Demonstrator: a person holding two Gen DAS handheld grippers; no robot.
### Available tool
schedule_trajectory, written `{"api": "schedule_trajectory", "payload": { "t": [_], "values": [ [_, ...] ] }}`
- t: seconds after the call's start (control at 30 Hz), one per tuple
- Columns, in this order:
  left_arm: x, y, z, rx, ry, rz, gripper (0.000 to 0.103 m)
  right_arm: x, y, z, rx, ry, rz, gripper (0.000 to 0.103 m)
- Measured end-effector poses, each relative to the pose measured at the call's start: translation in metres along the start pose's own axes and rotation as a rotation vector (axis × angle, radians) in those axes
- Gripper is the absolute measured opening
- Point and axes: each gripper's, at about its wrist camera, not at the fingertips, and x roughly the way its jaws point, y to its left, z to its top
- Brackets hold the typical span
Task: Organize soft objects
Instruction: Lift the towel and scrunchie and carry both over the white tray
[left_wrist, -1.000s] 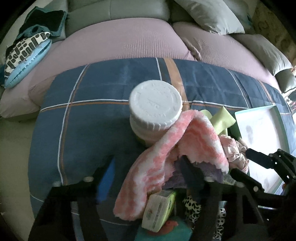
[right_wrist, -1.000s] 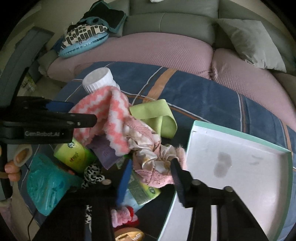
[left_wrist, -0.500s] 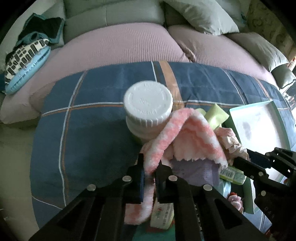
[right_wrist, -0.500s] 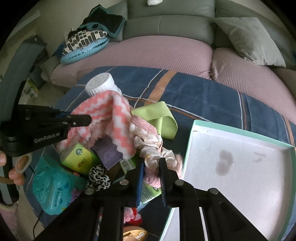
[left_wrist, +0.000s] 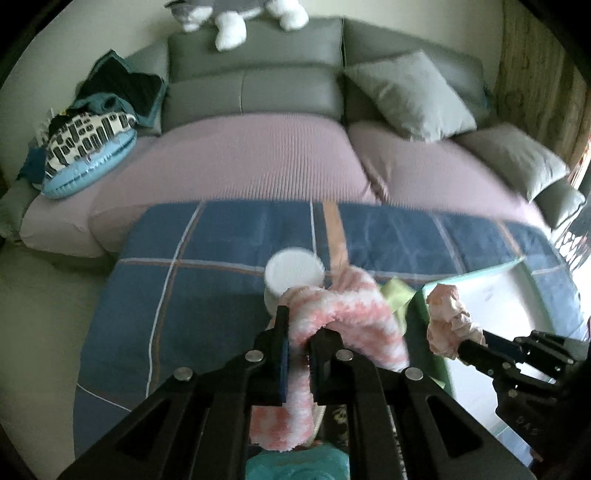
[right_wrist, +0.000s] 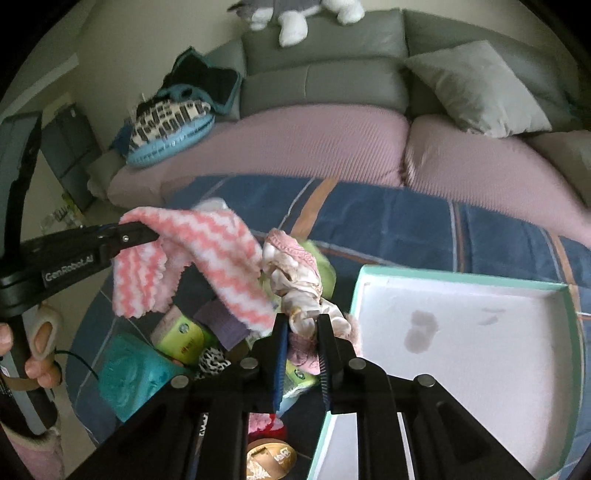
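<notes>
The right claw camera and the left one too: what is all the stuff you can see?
Fuzzy cloth: one, pink-and-white zigzag, hanging from left claw.
Scrunchie bundle: one, pink and cream, in right claw.
Tray: one, white with mint rim, right on blanket.
Blanket: one, blue plaid, under everything.
Jar: one, white lid, behind fuzzy cloth.
Green packet: one, in pile.
Teal pouch: one, left of pile.
Sofa: one, grey with mauve seats, behind.
Left claw: black, shut.
Right claw: black, shut.
</notes>
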Motion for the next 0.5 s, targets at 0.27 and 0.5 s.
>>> {"api": "schedule_trajectory", "payload": {
  "t": [0.27,0.5],
  "values": [
    [-0.06,-0.013,0.018,-0.02,-0.16,-0.006,0.009,-0.063,-0.015,0.008,0.036,-0.144,-0.024,0.016],
    [-0.105,-0.036,0.029,-0.032,-0.265,-0.06,0.009,-0.123,-0.048,0.007,0.096,-0.253,-0.119,0.016]
  ]
}}
